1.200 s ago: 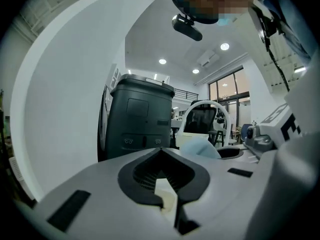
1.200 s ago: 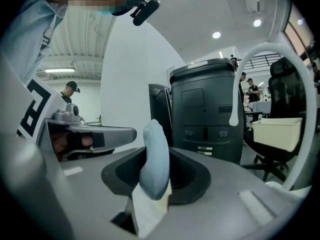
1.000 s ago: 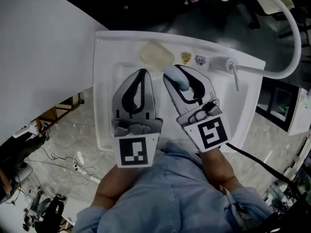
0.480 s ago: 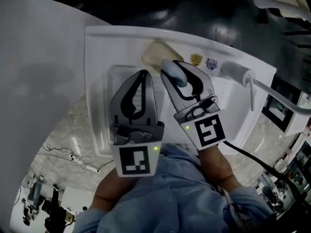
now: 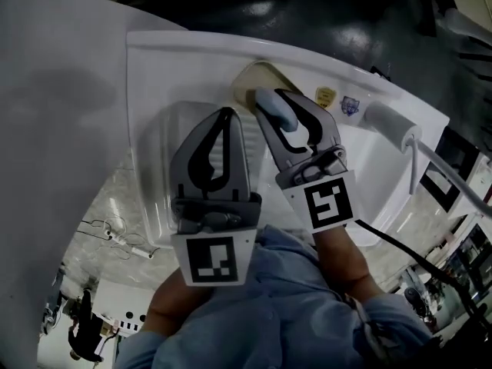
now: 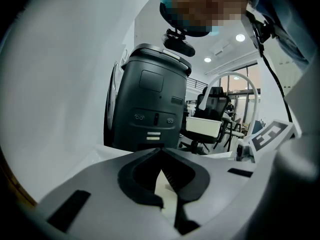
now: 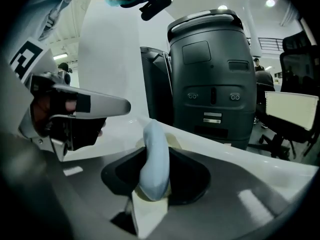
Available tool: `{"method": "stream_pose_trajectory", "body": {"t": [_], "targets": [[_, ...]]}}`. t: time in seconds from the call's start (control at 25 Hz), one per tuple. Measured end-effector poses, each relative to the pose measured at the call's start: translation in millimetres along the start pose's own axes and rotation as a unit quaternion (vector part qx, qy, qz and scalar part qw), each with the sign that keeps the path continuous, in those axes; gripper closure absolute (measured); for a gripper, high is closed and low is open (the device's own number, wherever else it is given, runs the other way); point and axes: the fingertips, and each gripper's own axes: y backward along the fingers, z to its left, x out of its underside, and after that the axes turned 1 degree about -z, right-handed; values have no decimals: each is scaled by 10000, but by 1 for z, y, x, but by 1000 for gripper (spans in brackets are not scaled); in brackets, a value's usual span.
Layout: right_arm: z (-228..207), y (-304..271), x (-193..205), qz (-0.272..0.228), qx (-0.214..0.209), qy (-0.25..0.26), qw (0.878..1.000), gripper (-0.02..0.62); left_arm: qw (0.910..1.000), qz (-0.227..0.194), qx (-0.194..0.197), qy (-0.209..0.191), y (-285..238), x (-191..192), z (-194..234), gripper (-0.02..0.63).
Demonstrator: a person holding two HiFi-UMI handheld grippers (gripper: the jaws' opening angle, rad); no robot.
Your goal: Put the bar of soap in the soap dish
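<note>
My view is mostly sink. L gripper is over the basin w/ jaws together, nothing in them. R gripper clamps the soap on edge, long axis along the jaws, far end pointing at the dish on the back rim.

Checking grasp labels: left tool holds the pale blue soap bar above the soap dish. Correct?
No, the right tool holds the soap bar above the soap dish; the right gripper view shows it clamped. The left tool is shut, empty.
</note>
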Motion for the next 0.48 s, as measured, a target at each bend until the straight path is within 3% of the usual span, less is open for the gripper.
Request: {"method": "stream_pose_trajectory", "body": {"t": [0.2, 0.48], "targets": [[3, -6, -1, 206, 74, 456, 9987, 474, 10000, 20, -40, 42, 0, 0, 7, 601], [4, -11, -6, 224, 66, 663, 9975, 463, 9999, 31, -70, 87, 0, 1, 11, 601]]}}
